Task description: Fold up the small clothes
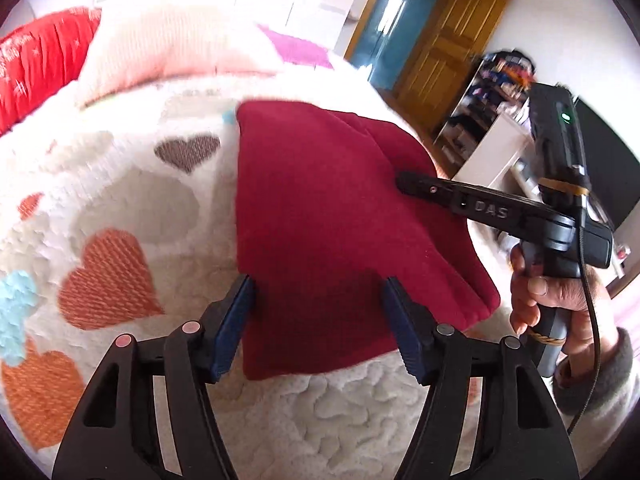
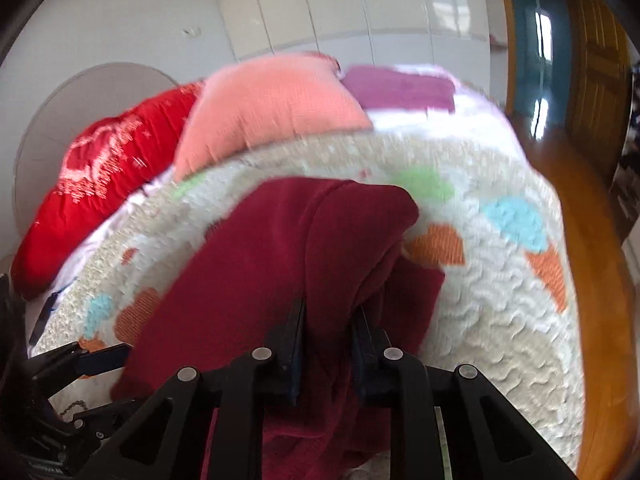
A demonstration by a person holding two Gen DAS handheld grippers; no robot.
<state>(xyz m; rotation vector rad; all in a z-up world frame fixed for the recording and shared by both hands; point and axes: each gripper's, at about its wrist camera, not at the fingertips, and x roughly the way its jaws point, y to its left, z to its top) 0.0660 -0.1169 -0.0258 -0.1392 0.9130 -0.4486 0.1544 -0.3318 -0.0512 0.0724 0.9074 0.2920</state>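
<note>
Two views split the scene between them. From the left wrist, the left claw (image 1: 318, 322) stands wide open, its blue pads on either side of the near edge of the dark red garment (image 1: 320, 208) without pressing it; the right claw (image 1: 404, 182) reaches in from the side, gripped by a hand (image 1: 548, 300) in a grey cuff. Only the right wrist view shows that grip closely: the right claw (image 2: 328, 320) is nearly closed, pinching a raised fold of the garment (image 2: 280, 248) between its fingers.

The garment is soft, fleecy and matte, folded into a rough rectangle, lying on the bed blanket (image 1: 120, 200), a thick, nubbly white plush patterned with orange, brown and pale blue hearts.

Farther up the bed lie a pink ribbed pillow (image 2: 264, 108) and a shiny red quilted one (image 2: 96, 184). Beside the bed are a wooden door (image 1: 452, 36) and cluttered shelves (image 1: 488, 92). Motion blur softens the right view.
</note>
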